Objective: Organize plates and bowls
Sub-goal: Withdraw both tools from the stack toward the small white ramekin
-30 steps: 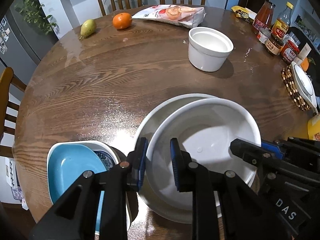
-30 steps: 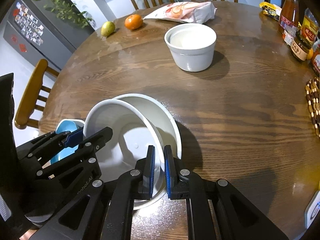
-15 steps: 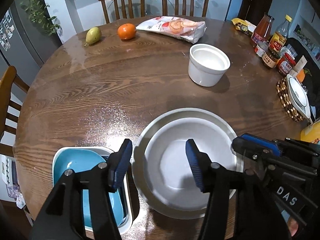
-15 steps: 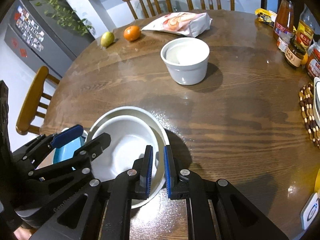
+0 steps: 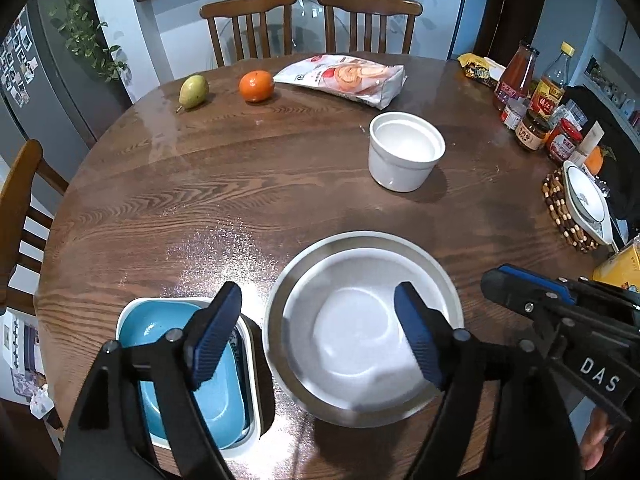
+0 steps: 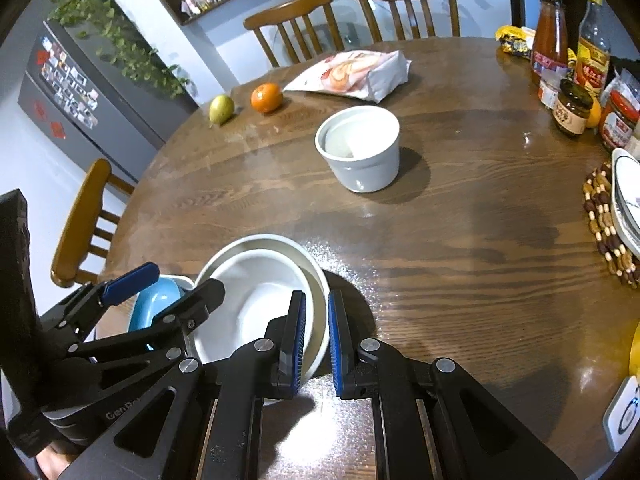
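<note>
On the round dark wooden table [image 5: 168, 184], two shallow white bowls [image 5: 360, 336] sit nested near the front edge beside a blue rectangular dish [image 5: 216, 392], so that stacking looks done. The deep white ceramic pot [image 5: 404, 156] farther back and the patterned plate [image 5: 586, 200] on a beaded trivet remain apart. The left gripper [image 5: 320, 336] has just been opening, wide and empty above the bowls; the right gripper [image 6: 317, 344] is nearly shut, holding nothing.
</note>
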### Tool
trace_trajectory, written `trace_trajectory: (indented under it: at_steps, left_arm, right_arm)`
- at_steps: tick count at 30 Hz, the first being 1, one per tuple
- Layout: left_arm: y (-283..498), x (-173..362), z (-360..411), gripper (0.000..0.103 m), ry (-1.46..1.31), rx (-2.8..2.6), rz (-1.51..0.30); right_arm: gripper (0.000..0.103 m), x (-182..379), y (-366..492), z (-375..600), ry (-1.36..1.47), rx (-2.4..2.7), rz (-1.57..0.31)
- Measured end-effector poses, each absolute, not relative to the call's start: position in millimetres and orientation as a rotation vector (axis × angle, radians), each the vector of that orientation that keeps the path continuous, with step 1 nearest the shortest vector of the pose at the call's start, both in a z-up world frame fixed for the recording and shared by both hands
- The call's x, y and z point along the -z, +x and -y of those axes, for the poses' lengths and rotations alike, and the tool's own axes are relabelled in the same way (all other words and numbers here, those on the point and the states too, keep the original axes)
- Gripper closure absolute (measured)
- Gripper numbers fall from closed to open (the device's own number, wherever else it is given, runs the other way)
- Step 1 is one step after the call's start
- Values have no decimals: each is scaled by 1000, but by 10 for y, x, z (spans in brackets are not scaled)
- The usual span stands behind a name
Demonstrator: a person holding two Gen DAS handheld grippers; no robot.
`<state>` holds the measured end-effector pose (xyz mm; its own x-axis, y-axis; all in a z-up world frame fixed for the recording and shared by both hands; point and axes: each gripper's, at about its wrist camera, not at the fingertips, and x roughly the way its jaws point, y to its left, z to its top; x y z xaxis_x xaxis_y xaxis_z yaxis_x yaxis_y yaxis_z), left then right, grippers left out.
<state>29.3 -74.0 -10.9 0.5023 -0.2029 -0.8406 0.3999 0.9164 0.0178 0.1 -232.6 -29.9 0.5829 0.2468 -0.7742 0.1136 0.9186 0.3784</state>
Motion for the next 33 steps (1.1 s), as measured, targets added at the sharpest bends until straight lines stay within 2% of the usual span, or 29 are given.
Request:
trace_trajectory:
  at_steps: [1, 3, 5, 6, 12, 20, 33]
  left_arm:
    - [281, 96, 745, 23, 223, 368, -976]
    - [250, 67, 757, 18, 229, 364, -966]
    - [227, 44, 771, 17, 232, 364, -959]
    - [212, 35, 778, 17, 232, 365, -956]
    - [124, 1, 857, 9, 245, 362, -941]
    - [-17, -62, 1009, 2, 254, 368, -913]
    - [-215, -130, 1236, 1, 244, 372, -891]
  right_arm:
    - [88, 283, -20, 2336, 415, -77, -945]
    - [66, 259, -67, 2371, 419, -69, -931]
    - [54, 229, -120, 2428, 432, -57, -915]
    - [53, 213, -152, 2467, 441, -48, -904]
    - [48, 155, -265, 2604, 462, -31, -885]
    - [47, 116, -420, 2765, 482, -34, -863]
    - [45, 70, -695, 3060, 511, -24, -833]
